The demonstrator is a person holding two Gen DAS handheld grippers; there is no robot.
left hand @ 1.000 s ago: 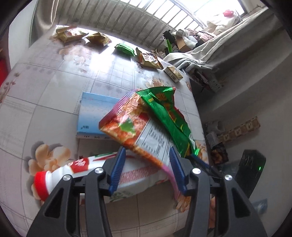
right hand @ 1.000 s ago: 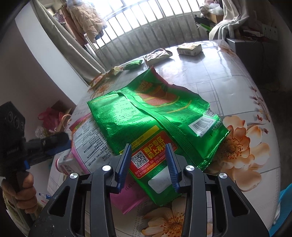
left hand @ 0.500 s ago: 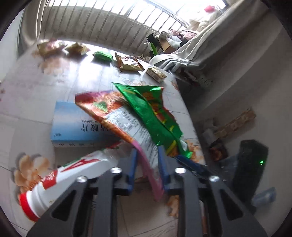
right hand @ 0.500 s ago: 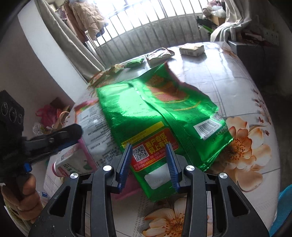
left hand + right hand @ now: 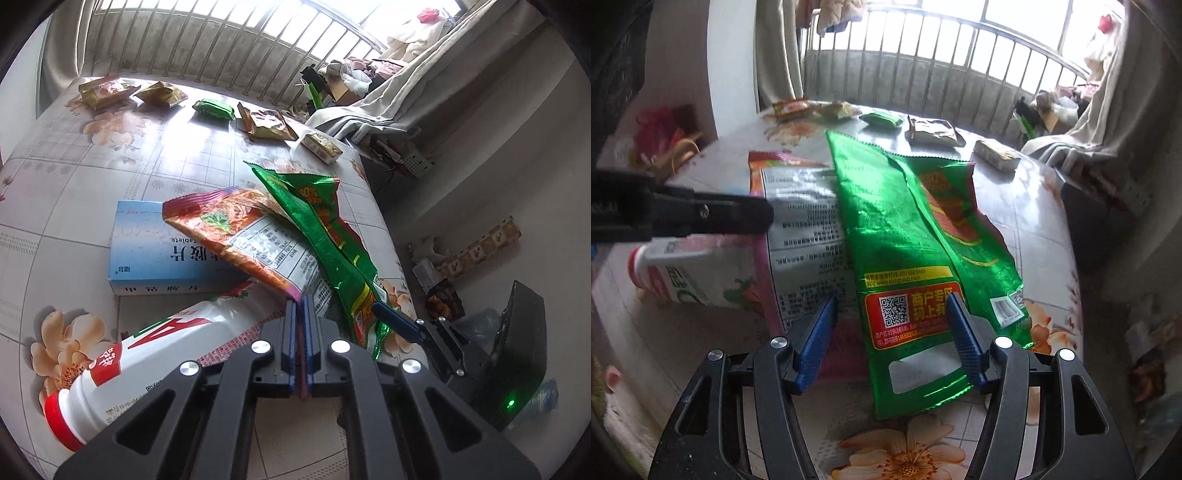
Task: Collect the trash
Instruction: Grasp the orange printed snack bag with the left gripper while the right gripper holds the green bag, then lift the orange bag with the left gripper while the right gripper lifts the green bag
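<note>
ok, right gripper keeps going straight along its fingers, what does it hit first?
Most likely the green wrapper: its near end already lies between the opening jaws of the right gripper, no pad pressing on it yet. The table sits right under it; depth is hard to judge.

The orange wrapper [image 5: 236,229] hides the blue box's [image 5: 147,251] right end, and its pinched edge vanishes between the left claw's [image 5: 300,314] pads. The bottle's [image 5: 690,273] near end lies under wrappers. Far packets' [image 5: 931,131] print is too small to read.
</note>
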